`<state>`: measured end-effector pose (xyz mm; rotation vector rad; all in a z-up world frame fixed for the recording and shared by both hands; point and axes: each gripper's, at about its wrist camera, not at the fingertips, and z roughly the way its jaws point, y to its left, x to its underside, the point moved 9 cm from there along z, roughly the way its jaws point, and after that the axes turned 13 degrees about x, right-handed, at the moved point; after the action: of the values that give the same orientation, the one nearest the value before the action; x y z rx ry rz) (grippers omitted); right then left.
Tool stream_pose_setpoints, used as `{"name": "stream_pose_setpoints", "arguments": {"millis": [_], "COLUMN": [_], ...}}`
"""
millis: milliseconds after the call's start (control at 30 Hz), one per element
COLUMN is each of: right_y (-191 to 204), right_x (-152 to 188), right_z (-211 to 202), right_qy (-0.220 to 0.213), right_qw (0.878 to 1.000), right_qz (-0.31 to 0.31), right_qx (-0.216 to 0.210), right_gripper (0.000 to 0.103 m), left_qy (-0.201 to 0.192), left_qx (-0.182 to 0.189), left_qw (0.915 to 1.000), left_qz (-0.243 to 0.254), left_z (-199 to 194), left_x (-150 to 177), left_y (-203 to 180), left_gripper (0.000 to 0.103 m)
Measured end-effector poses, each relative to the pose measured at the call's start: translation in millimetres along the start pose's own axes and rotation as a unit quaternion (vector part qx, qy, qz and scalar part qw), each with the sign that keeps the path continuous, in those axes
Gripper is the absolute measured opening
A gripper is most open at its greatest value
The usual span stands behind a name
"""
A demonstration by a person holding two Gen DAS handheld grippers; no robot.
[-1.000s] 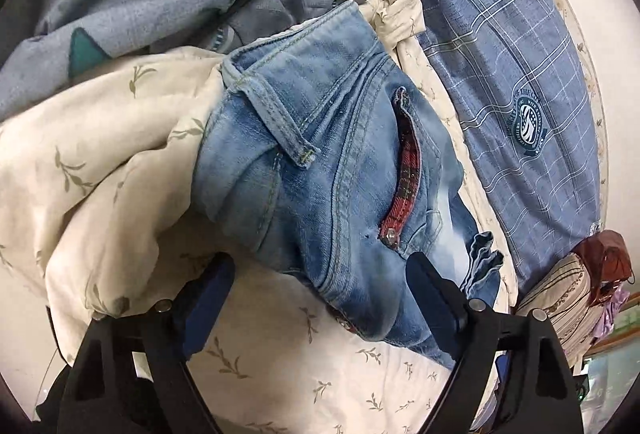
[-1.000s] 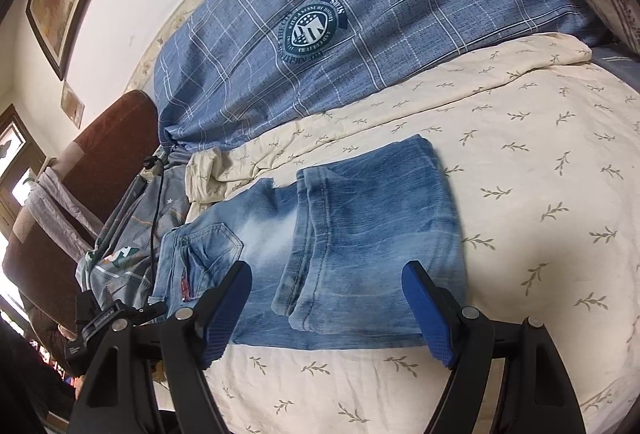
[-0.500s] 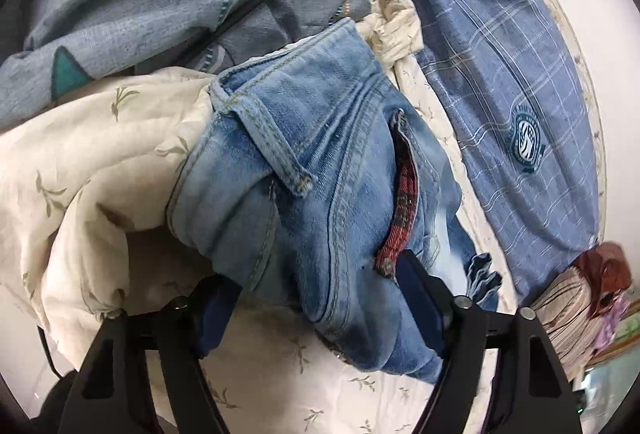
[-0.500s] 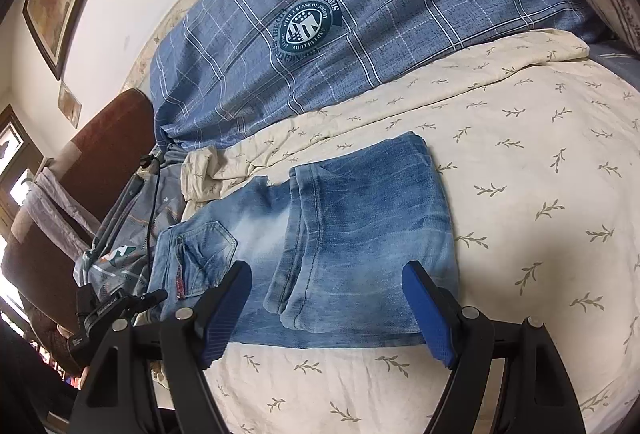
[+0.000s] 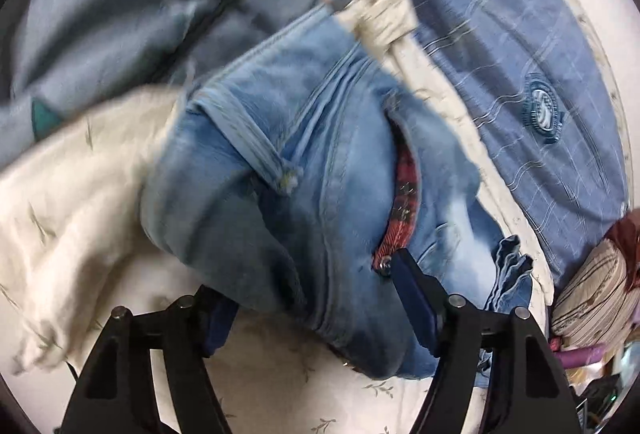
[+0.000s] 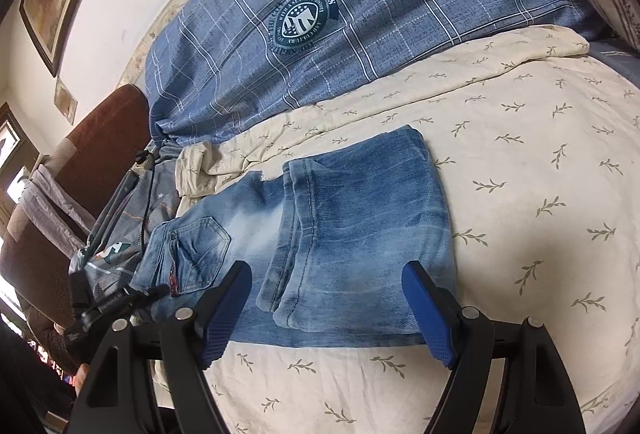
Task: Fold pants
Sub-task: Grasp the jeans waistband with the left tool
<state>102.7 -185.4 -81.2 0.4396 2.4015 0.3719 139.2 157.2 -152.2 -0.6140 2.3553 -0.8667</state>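
Light blue jeans (image 6: 352,230) lie on a cream leaf-print bedsheet (image 6: 540,169), legs already folded up over the seat. Over the last second the left claw (image 5: 316,298) has pushed in around the waistband end, its 2 blue fingers (image 5: 412,294) now narrower with bunched denim between them; whether it grips yet, I cannot tell. The right claw (image 6: 324,310) hovers wide above the folded legs. The next fold looks about to start.

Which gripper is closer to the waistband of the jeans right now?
Left. The left gripper straddles the waist end of the jeans, while the right gripper hangs open over the folded leg end.
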Motion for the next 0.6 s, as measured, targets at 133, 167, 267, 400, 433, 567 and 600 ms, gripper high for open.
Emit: {"name": "stream_pose_setpoints", "arguments": {"millis": [133,167,267,400,433,567,600], "right_y": [-4.0,-5.7,-7.9,-9.7,-10.2,-13.3,-14.6], "right_x": [-1.5,-1.9,-2.6,-4.3,-4.9,-6.8,-6.8], "right_z": [0.3,0.6,-0.5,-7.6,-9.3,-11.7,-11.4], "right_qy": [0.000,0.001,0.001,-0.012,-0.016,-0.026,-0.026], "right_qw": [1.000,1.000,1.000,1.000,1.000,0.999,0.999], "right_qz": [0.007,0.010,0.014,0.012,0.011,0.002,0.003], "right_qx": [0.001,0.002,0.004,0.006,0.007,0.021,0.024], "right_gripper": [0.080,0.080,0.080,0.080,0.080,0.080,0.080], "left_qy": [-0.001,-0.002,-0.011,-0.030,-0.039,-0.041,-0.042], "left_qx": [-0.003,-0.003,-0.005,-0.002,-0.009,-0.013,-0.016], "left_qw": [1.0000,0.9999,0.9999,0.9995,0.9991,0.9987,0.9986], "left_qz": [-0.007,-0.011,-0.009,0.010,0.014,0.025,0.030], "left_z": [1.8,3.0,7.7,2.2,-1.2,-2.7,-2.5], "left_x": [-5.8,-8.2,-13.5,-15.9,-17.2,-20.5,-20.5], "left_y": [0.0,0.5,-0.8,-0.3,-0.3,-0.3,-0.8], "left_gripper": [0.074,0.074,0.073,0.058,0.050,0.033,0.033]}}
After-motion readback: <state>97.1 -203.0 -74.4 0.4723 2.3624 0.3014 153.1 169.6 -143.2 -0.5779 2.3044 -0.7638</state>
